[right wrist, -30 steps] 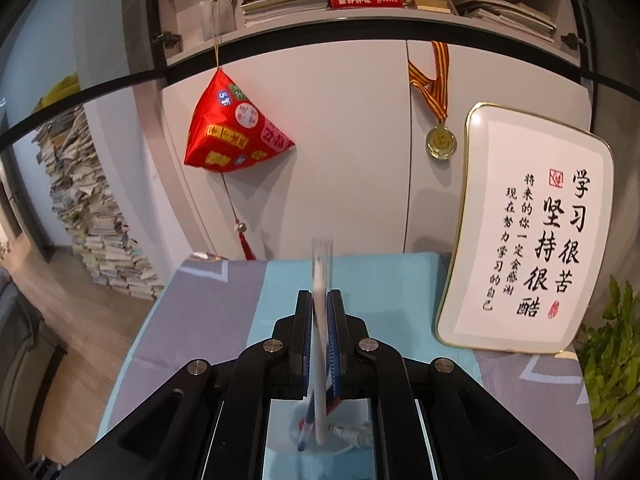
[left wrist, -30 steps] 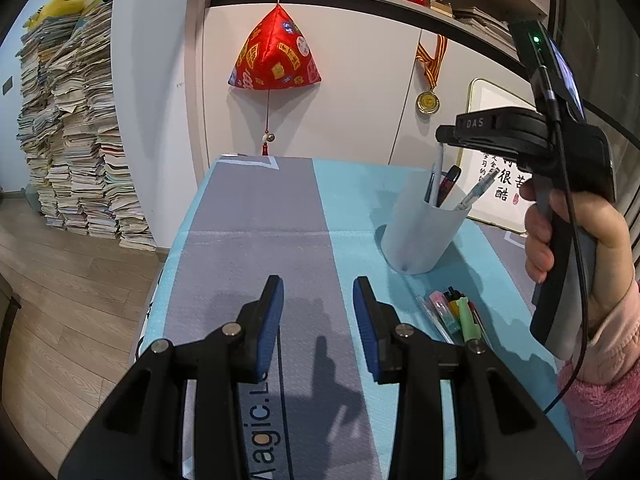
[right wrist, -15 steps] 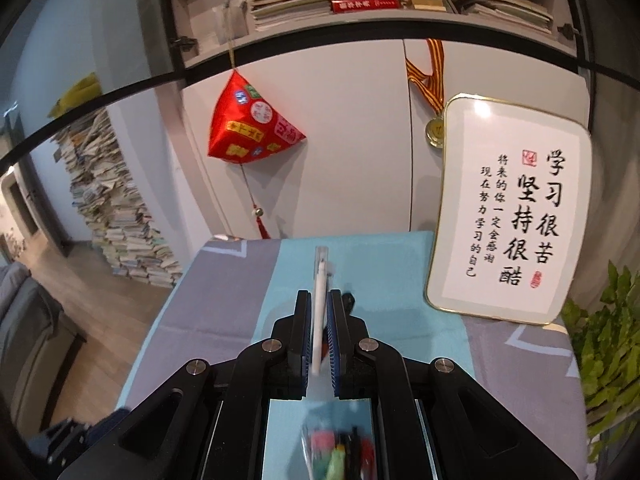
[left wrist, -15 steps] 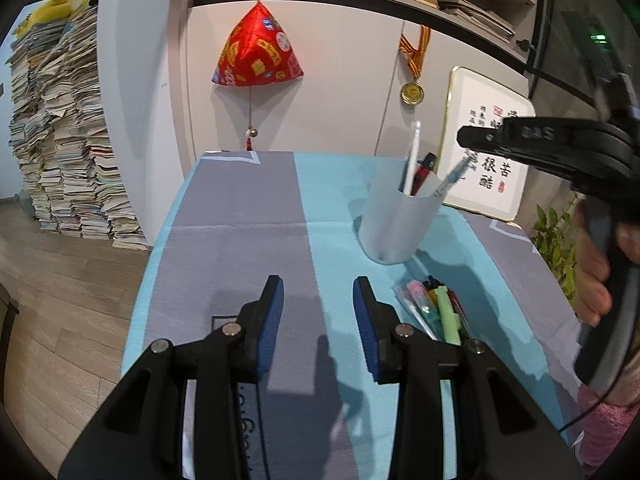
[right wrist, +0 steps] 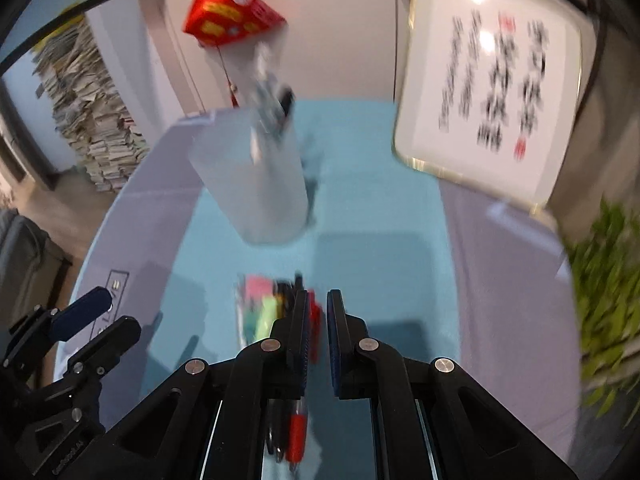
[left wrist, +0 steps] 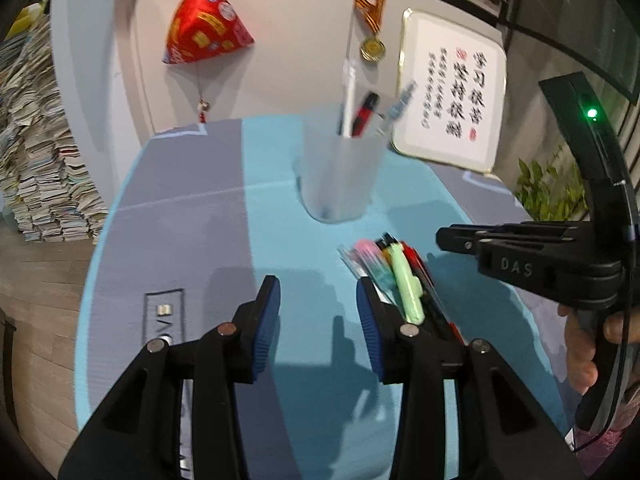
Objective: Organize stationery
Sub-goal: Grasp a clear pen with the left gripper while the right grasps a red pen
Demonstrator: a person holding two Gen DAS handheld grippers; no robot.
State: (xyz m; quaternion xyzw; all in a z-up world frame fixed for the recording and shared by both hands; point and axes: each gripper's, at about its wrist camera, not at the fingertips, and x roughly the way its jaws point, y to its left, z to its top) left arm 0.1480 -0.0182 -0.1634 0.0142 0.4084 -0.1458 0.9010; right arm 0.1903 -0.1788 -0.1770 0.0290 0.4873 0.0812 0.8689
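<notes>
**Pens by the cup, both tools empty**

My left gripper (left wrist: 318, 312) is spread wide with nothing between its blue ribbed pads (left wrist: 267, 320). My right gripper (right wrist: 317, 328) has its jaws nearly together, a narrow gap showing and nothing in it that I can make out; the picture is blurred.

The frosted plastic cup (left wrist: 340, 176) stands upright on the blue and grey mat (left wrist: 192, 208). A white pen (left wrist: 349, 92), a red and black one (left wrist: 366, 114) and a grey-blue one (left wrist: 400, 102) lean out of its mouth. The loose pile of pens (left wrist: 394, 276) lies flat on the mat in front of the cup, on the side nearest me, packed side by side: pink, pale green, red, black, and a clear one at the edge.

I judge these pens light, stiff and smooth, so likely to roll or slip. I would pinch one across its barrel near the middle, picking from the outer edge of the pile where the pads can get around it. The cup looks thin and light, so a knock could tip it.
</notes>
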